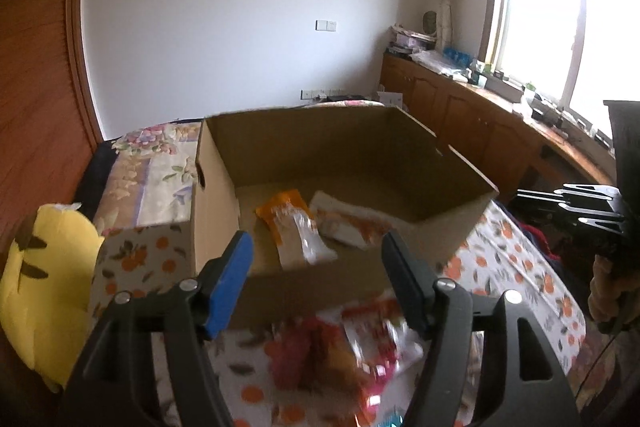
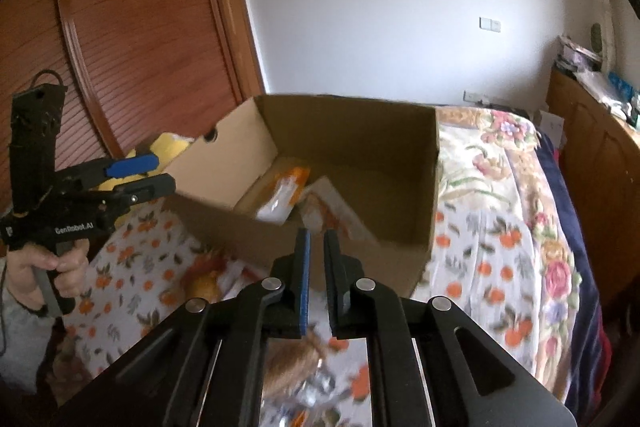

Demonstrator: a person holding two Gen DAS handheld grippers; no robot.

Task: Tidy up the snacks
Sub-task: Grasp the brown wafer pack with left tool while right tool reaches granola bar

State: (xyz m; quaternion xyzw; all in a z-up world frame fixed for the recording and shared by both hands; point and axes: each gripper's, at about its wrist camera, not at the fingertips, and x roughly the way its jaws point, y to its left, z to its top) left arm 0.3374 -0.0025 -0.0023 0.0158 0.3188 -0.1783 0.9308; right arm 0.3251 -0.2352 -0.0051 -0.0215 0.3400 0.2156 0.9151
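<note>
Cardboard box (image 1: 340, 151) fills mid-frame as your left gripper (image 1: 316, 255) tilts down with jaws spread and empty, your right gripper (image 2: 316, 247) nearly pressed together, holding nothing.

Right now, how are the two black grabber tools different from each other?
The left gripper has its jaws wide apart, with nothing between them; the right gripper has its jaws nearly together, with only a thin gap, also holding nothing. Both are black with one blue pad, and both point toward the brown cardboard box with snack packets inside.
</note>
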